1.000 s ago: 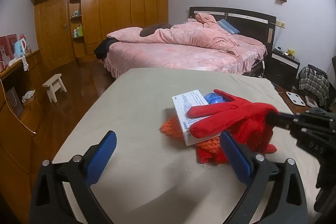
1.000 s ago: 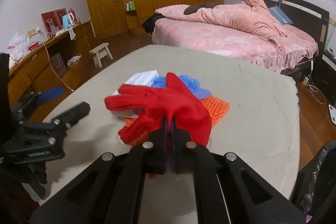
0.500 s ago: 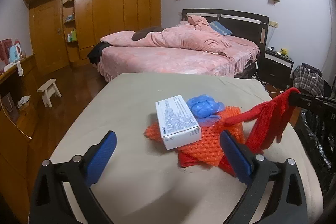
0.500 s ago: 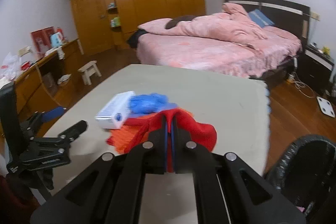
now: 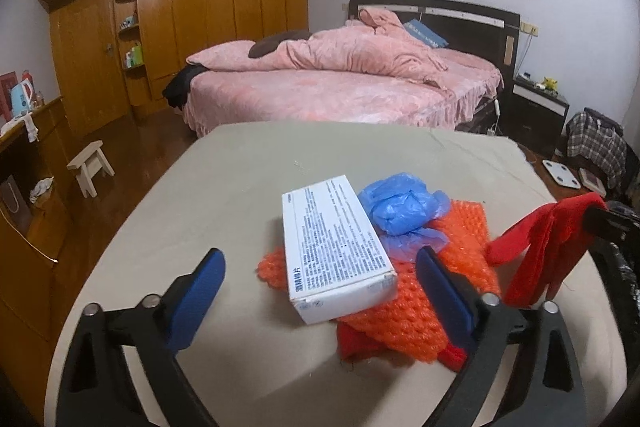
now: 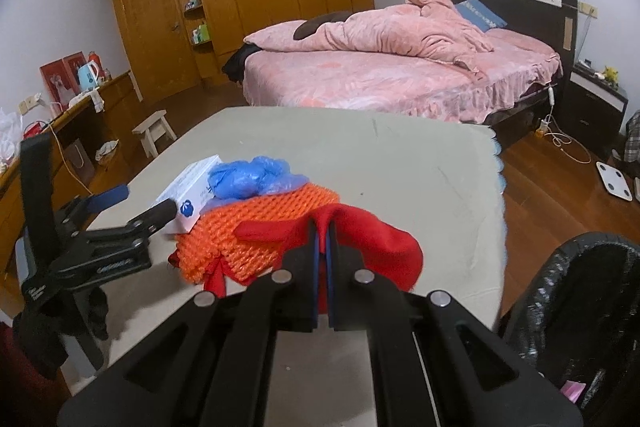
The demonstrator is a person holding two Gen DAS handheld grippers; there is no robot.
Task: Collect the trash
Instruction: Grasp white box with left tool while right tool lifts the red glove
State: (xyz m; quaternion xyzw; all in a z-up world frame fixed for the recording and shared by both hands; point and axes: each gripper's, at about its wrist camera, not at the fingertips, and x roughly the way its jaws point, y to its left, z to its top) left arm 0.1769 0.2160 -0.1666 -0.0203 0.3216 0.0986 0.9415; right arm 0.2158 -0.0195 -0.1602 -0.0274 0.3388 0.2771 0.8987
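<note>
Red knitted fabric, a glove [image 5: 540, 251], hangs limp near the table's right edge in the left wrist view, pinched at its top by the right gripper [image 5: 600, 217], whose dark tip enters from the right. The left gripper [image 5: 320, 283] has its blue-padded fingers [image 5: 200, 283] spread wide, holding nothing, low over the near part of the table [image 5: 224, 187], which is covered in smooth beige cloth. Between those fingers lies a white rectangular cardboard box [image 5: 336, 247] with small printed text. It rests on a bumpy orange foam net [image 5: 420, 299], with a crumpled blue plastic cover [image 5: 400, 207] touching the box's right side. A second piece of red fabric [image 5: 356, 343] peeks out from under the net at its near edge. Beyond the table stands a bed [image 5: 340, 83] with rumpled pink bedding.

In the right wrist view, the right gripper [image 6: 322, 239] has its black fingers pressed together on the red glove [image 6: 380, 247], which bunches in soft folds around the tips, above the table's near right part. To the left sit the orange foam net [image 6: 256, 223], the blue plastic cover [image 6: 248, 179] on top of it, and the white box [image 6: 192, 187]. The left gripper [image 6: 134, 203] stands spread at the table's left edge. A bin lined with a shiny black bag [image 6: 568, 307] stands off the table's near right corner.
</note>
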